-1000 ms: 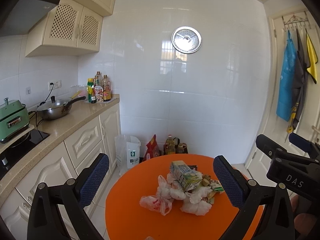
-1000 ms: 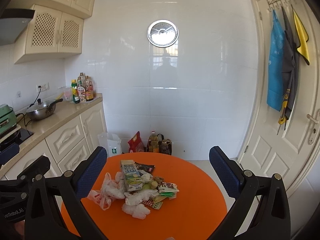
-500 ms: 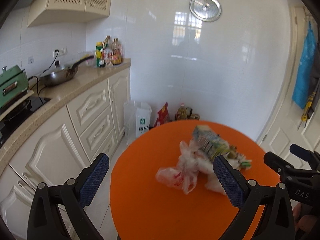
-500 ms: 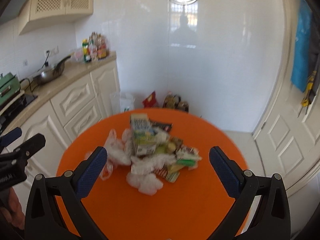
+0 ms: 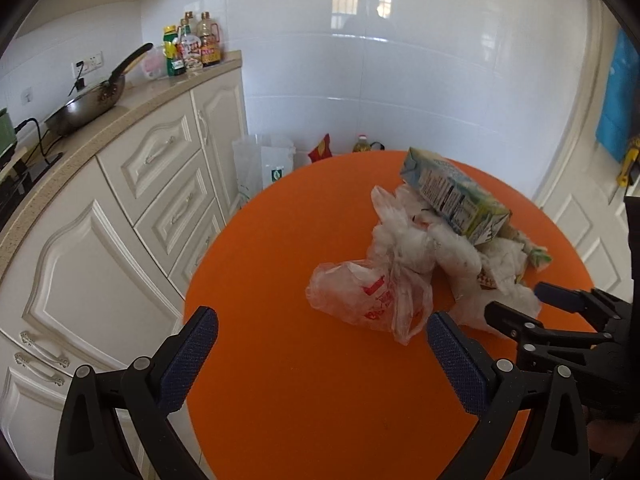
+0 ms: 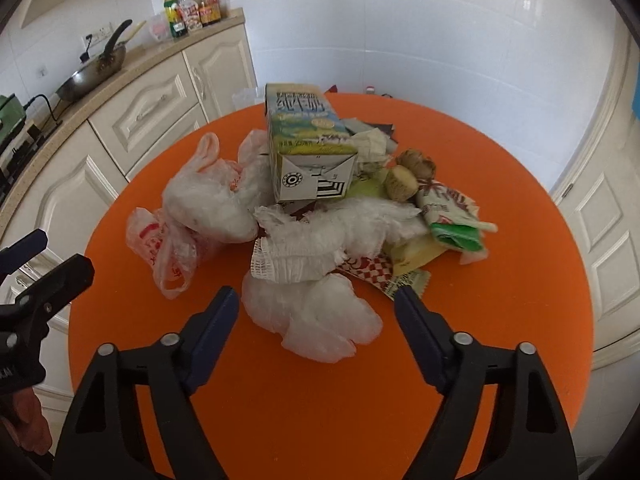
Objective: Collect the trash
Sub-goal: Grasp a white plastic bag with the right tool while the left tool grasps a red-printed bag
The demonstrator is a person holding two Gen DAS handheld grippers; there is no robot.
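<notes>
A heap of trash lies on the round orange table (image 6: 500, 320): a milk carton (image 6: 308, 140) on top, a red-printed plastic bag (image 6: 160, 252) at the left, snack wrappers (image 6: 448, 208) at the right, and a clear crumpled plastic wad (image 6: 316, 320) at the front. My right gripper (image 6: 316, 298) hangs over that wad. Its jaws are closing with the wad between the fingers, and the pads stand clear of it. My left gripper (image 5: 318, 320) is open over bare table (image 5: 280, 360), just short of the red-printed bag (image 5: 368, 296). The carton (image 5: 452, 196) lies beyond.
Cream cabinets (image 5: 160, 184) and a counter with a wok (image 5: 88, 104) and bottles (image 5: 192, 52) run along the left. Bags (image 5: 264, 164) stand on the floor behind the table. A white door (image 6: 608, 240) is at the right.
Both grippers have come down and tilted toward the table, so the trash heap looks much closer. The right jaws have narrowed. The left jaws stay wide.
</notes>
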